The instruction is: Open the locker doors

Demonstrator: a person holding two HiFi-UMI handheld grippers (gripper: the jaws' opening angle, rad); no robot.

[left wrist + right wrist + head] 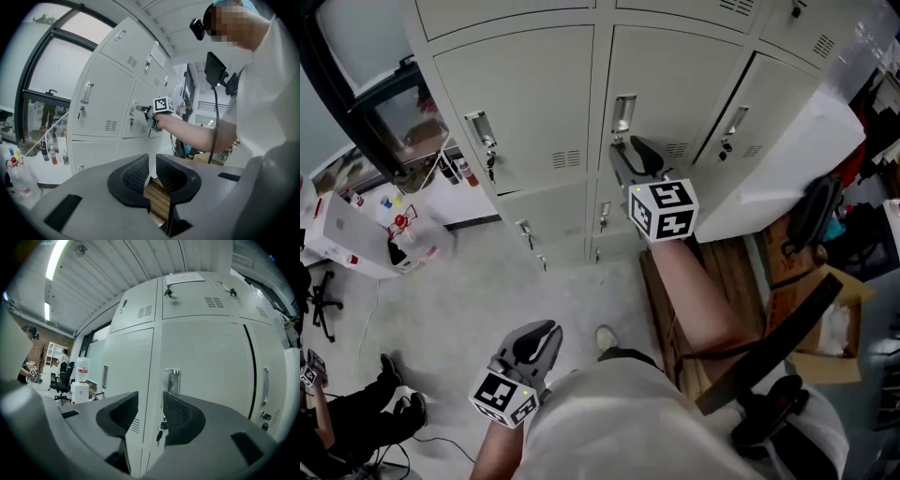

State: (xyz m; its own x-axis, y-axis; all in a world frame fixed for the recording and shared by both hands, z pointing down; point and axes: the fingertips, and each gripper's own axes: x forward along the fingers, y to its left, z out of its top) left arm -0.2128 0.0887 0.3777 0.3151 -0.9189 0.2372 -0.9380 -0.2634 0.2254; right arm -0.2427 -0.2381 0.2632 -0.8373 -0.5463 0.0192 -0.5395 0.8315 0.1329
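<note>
Right fingers (183, 418): spread, nothing between them.
Left fingers (133, 176): parted by a thin slit only, empty.
Right gripper (625, 150): raised and level, near the handle (172, 380) on the middle locker door (675, 84).
Left gripper (534, 333): low beside the person (619, 412), well apart from that door.
Middle locker door: closed; keys (161, 427) hang below the handle.
Right-hand door (750, 112): apparently ajar, a dark gap running along its near edge.
</note>
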